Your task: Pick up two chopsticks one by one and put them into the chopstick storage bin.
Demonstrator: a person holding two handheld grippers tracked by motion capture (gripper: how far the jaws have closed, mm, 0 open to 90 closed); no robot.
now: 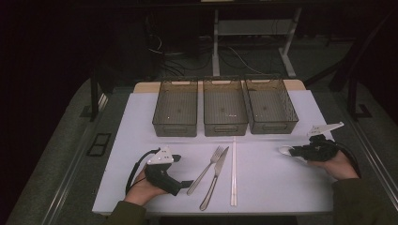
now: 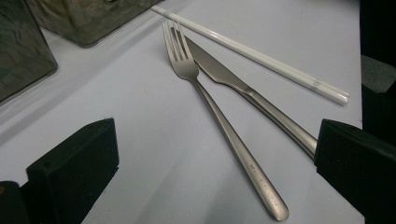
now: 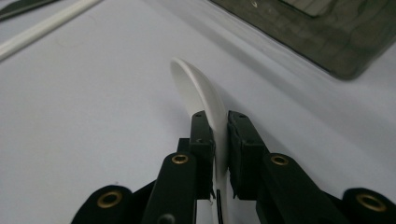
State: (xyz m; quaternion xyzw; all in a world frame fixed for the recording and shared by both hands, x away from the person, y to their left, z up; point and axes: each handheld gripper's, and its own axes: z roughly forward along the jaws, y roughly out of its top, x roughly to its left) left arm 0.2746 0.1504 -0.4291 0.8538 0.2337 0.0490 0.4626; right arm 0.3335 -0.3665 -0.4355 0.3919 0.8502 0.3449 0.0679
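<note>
Right gripper [image 3: 217, 154] clenched on white spoon [image 3: 201, 93], at table's right, near right bin [image 1: 271, 112]. Left gripper [image 2: 215, 168] released by fork [image 2: 219, 116]. We judge: bins empty; fork, knife [image 2: 243, 86], chopsticks [image 2: 252, 53] unsorted.

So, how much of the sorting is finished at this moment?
Nothing is sorted yet: the three bins look empty. In hand: the right gripper is shut on a white spoon. Left: the fork, knife and white chopsticks lie on the table, with the open left gripper beside them.
</note>
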